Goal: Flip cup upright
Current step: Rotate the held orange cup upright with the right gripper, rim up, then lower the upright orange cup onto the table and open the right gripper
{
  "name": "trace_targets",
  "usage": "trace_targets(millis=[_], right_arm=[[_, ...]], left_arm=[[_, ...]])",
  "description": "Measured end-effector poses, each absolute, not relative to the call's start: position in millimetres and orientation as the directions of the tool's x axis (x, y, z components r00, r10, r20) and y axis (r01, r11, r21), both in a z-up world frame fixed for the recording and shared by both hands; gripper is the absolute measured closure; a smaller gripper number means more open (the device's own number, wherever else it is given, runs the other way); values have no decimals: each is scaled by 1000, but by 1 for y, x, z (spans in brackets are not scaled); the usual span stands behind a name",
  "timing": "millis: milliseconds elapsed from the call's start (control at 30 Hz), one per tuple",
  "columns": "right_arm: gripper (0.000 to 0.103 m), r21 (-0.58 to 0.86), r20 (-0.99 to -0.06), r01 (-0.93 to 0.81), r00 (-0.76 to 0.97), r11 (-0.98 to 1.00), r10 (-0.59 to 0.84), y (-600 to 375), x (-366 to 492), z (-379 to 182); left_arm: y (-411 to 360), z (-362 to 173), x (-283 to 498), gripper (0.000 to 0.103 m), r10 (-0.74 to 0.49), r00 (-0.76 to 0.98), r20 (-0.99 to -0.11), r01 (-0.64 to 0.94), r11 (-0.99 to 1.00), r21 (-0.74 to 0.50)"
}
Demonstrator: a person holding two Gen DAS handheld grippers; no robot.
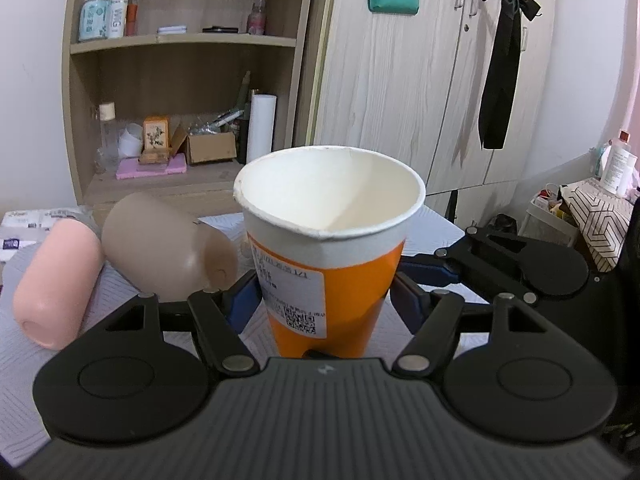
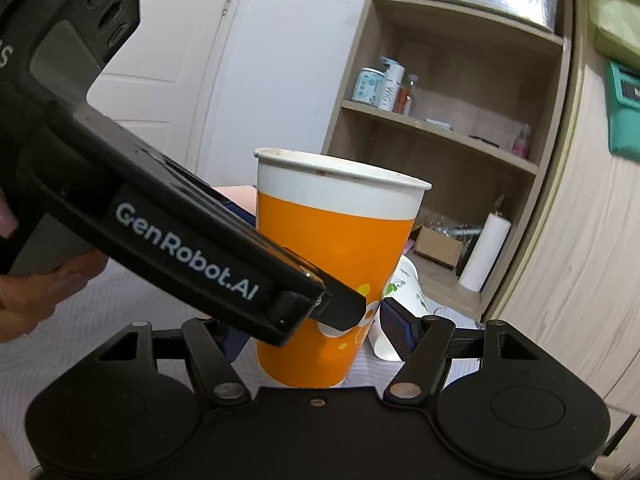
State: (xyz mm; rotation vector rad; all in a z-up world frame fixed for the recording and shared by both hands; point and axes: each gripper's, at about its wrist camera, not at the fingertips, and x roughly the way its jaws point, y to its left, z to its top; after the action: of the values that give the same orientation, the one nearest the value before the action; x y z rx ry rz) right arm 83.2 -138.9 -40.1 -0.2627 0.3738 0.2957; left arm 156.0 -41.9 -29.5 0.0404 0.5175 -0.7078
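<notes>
The left gripper (image 1: 326,300) has its blue-padded fingers (image 1: 240,304) set on either side of the paper cup (image 1: 328,248), low on its wall, and they look pressed against it, though the far side of each pad is hidden. The cup stands upright, mouth up, on the pale patterned tablecloth (image 1: 24,360). It is orange below a white band and a rolled white rim, with an empty cream interior, a seam running down the inside, and a white printed label stuck to its near side. In the right wrist view the right gripper (image 2: 312,330) has its jaws spread wide about the same cup (image 2: 336,264), one blue pad (image 2: 396,330) standing clear of the wall; small white and yellow dots mark the lower orange part. The left gripper's black body, lettered GenRobot.AI, crosses in front. Just left of the cup lie a beige tumbler (image 1: 168,248) and a pink tumbler (image 1: 56,284), both on their sides. Behind it lies a white cup with a green print (image 2: 396,312). Farther back stands a wooden shelf unit (image 1: 184,40) holding bottles, and a wardrobe (image 1: 400,80).
</notes>
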Motion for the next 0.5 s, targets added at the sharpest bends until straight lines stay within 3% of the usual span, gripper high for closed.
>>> trace_targets(millis=[233,500], right_arm=[[30,-133,-396,-332,881,934,257,-148,85,-47],[30,-183,-400,-335,884,924,241,-142,81,-48]], left_arm=[[-45,-35,159,34,-619,630,-469,638,757,-142],[-45,-38,151,33,-614,635,-468,639,758,-127]])
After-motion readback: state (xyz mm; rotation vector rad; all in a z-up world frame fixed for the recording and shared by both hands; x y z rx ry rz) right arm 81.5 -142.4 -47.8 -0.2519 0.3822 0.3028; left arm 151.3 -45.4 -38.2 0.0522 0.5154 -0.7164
